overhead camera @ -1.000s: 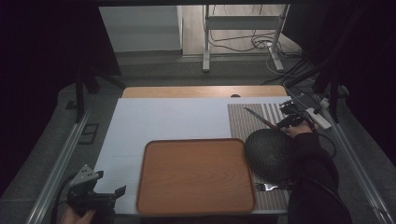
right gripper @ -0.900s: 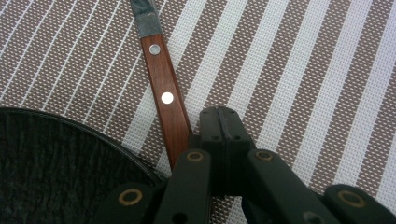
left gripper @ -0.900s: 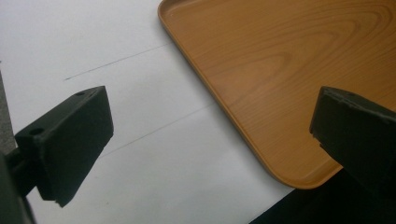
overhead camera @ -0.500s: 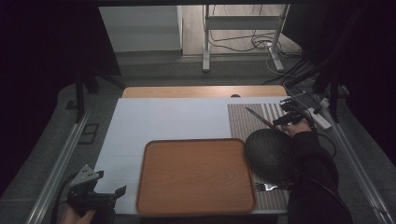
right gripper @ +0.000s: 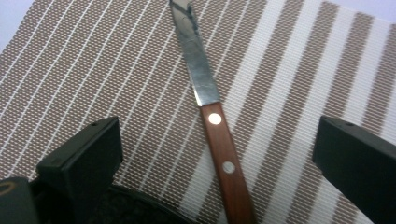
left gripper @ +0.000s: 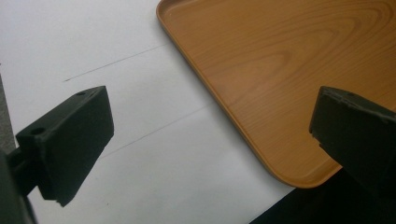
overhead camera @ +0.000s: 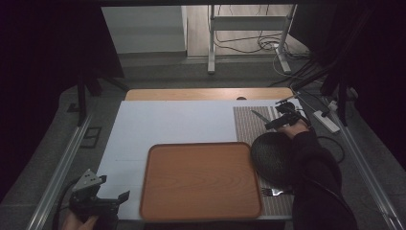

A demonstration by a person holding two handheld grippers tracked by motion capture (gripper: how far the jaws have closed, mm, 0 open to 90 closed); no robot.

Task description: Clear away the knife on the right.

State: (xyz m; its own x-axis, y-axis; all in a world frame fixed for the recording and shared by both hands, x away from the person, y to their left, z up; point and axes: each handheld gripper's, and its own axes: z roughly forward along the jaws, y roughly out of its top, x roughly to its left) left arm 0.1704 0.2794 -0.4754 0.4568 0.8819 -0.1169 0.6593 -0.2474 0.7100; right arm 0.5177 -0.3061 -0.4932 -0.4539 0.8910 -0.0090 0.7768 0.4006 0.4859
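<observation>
1. The right gripper (overhead camera: 280,120) hangs over the far part of the striped mat (overhead camera: 246,125), its jaws spread wide to either side of the knife (right gripper: 212,119). The knife lies flat on the mat, untouched, its wooden handle toward the gripper and its blade pointing away.
2. Judging from this, the pickup has hardly begun: the jaws have yet to drop and close on the handle, and the lift and placing are left.
3. The left gripper (overhead camera: 103,203) waits at the table's near left corner, jaws spread, holding nothing.
4. The tray (overhead camera: 201,179) holds nothing. The dark plate (overhead camera: 270,153) stands on the mat just beside it; what it holds cannot be told. A fork (overhead camera: 273,192) lies near the mat's front edge.
</observation>
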